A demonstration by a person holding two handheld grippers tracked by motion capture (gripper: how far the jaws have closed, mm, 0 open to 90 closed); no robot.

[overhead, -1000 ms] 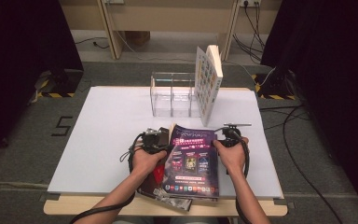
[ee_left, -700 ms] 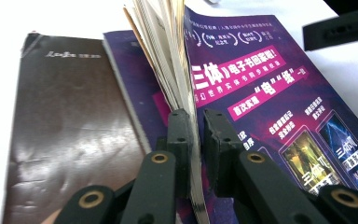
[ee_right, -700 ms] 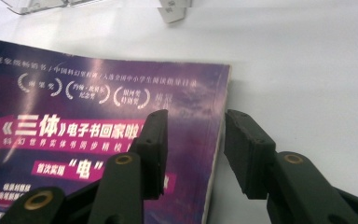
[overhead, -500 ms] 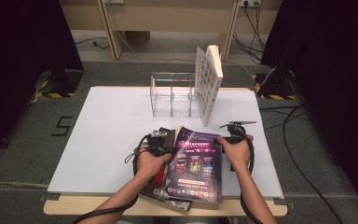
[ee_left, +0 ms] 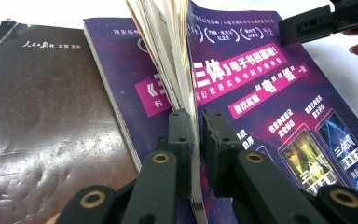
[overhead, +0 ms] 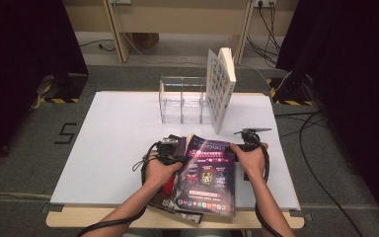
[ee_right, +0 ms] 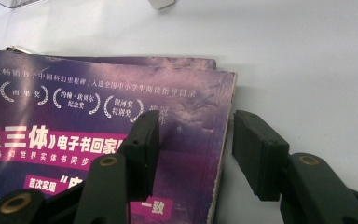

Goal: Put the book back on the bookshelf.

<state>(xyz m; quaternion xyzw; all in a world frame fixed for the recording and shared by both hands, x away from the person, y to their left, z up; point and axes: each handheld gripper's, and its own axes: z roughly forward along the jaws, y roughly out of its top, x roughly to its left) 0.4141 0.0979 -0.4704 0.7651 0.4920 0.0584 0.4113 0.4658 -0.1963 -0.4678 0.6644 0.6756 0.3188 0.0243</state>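
The purple magazine (overhead: pixel 207 177), a glossy, floppy softcover lying at the table's (overhead: pixel 108 148) near edge over a dark brown book (ee_left: pixel 42 140), is clamped by the left gripper (ee_left: pixel 196 122) on a lifted sheaf of pages. The right gripper (ee_right: pixel 195 140), jaws just opened, straddles its far edge unpressed. Likely light, limp and slick; best held near the spine with 2 grips.

Purple magazine (overhead: pixel 207 177), glossy cover with white and pink print, near centre of surface (overhead: pixel 113 148); left edge lifted, pages fanned; lies over dark brown book (ee_left: pixel 42 140).
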